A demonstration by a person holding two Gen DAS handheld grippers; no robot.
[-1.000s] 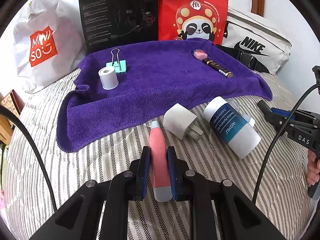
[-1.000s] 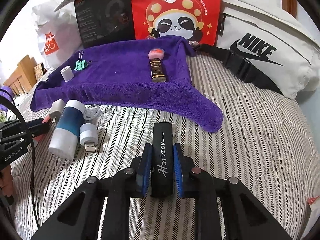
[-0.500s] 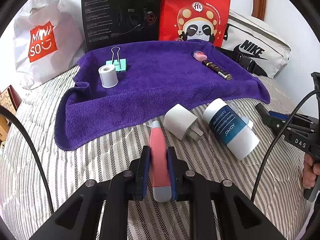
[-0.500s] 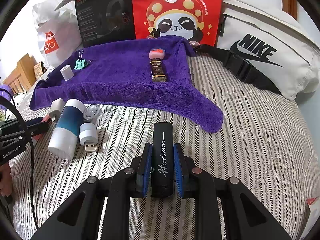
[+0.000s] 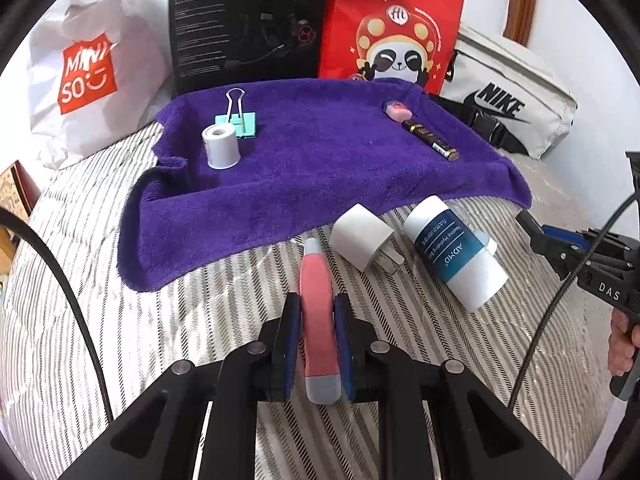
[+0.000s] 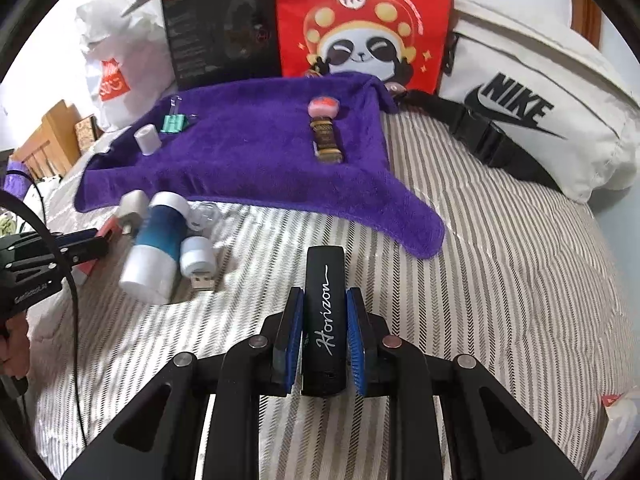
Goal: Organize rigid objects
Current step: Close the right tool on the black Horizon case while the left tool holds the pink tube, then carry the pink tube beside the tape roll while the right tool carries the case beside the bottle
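My left gripper (image 5: pixel 316 312) is shut on a pink tube with a grey cap (image 5: pixel 317 304), held over the striped bedding just short of the purple towel (image 5: pixel 304 168). My right gripper (image 6: pixel 325 308) is shut on a black "Horizon" case (image 6: pixel 325 312), held over the bedding near the towel's right corner (image 6: pixel 416 224). On the towel lie a grey roll (image 5: pixel 220 146), a teal binder clip (image 5: pixel 239 122), a pink eraser (image 5: pixel 396 109) and a dark pen-like stick (image 5: pixel 430 139).
Beside the towel lie a white charger plug (image 5: pixel 362 236), a blue-and-white bottle (image 5: pixel 456 252) and a small USB device (image 6: pixel 198 258). Behind stand a Miniso bag (image 5: pixel 88 76), a black box (image 5: pixel 248 24), a red panda bag (image 5: pixel 392 28) and a Nike bag (image 6: pixel 520 116).
Both grippers have lifted and edged slightly toward the towel with their objects still held. Nothing on the bed has shifted.
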